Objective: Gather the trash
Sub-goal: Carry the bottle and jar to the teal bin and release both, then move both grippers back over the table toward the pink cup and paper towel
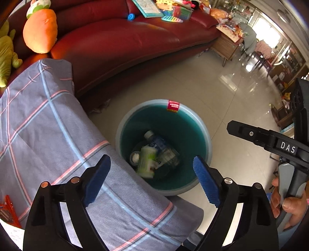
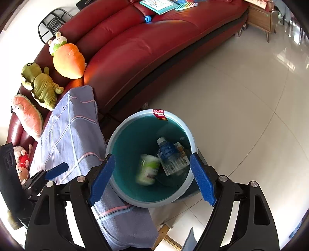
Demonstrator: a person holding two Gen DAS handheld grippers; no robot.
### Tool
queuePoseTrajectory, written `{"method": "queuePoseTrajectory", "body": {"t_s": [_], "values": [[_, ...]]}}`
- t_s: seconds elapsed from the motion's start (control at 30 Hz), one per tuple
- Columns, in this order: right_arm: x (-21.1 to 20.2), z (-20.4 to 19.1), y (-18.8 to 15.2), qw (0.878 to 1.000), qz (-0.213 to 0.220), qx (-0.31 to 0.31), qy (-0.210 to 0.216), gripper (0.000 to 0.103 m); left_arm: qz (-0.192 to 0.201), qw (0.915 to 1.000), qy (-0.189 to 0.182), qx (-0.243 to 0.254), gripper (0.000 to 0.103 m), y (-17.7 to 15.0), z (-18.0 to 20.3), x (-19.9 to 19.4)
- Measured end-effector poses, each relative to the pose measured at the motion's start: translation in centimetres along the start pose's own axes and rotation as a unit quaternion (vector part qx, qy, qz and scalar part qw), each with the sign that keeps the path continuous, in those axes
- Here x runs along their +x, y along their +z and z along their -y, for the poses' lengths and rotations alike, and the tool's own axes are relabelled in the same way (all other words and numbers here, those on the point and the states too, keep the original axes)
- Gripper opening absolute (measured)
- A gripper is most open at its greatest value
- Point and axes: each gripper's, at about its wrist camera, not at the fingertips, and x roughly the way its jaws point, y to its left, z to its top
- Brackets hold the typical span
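Both the left gripper [image 1: 151,177] and the right gripper [image 2: 152,178] hang released and empty above the bin [image 2: 174,117], where a white cup [image 2: 147,169] and a bottle [image 2: 171,154] already lie. Best keep both grippers clear of the rim before withdrawing for more trash.

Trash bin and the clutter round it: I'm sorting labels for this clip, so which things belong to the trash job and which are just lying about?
Job:
- trash bin
- clear bottle in it
- white-green container in it
- left gripper, open
- right gripper, open

Lying about:
- red sofa
- plaid cloth
- carrot plush
- green plush
- book
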Motion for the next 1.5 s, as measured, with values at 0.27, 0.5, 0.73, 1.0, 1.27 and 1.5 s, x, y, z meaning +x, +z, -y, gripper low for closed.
{"method": "queuePoseTrajectory", "body": {"t_s": [0.27,0.5,0.73,1.0,1.27,1.5], "values": [[-0.5,-1.2,-0.3,1.000,0.001,-0.008,-0.006,0.079,0.008,0.9996,-0.001,-0.025,0.090,-1.2,-2.1,-1.6],[-1.0,-3.1,-0.8,1.000,-0.002,-0.025,-0.010,0.082,0.020,0.9989,-0.001,-0.042,0.092,-2.3,-3.8,-3.7],[-1.0,-7.2,-2.2,0.998,-0.012,-0.064,-0.005,0.082,0.041,0.9971,0.012,-0.063,0.093,-4.6,-6.8,-6.8],[-0.5,-13.5,-5.0,0.993,-0.026,-0.119,0.007,0.082,0.068,0.9918,0.041,-0.100,0.093,-8.4,-12.1,-11.3],[0.4,-22.4,-8.8,0.978,-0.052,-0.199,0.019,0.082,0.092,0.9804,0.067,-0.160,0.093,-13.4,-19.5,-15.6],[1.5,-29.8,-12.2,0.962,-0.073,-0.263,0.027,0.082,0.103,0.9675,0.104,-0.206,0.093,-18.8,-26.3,-19.0]]}}
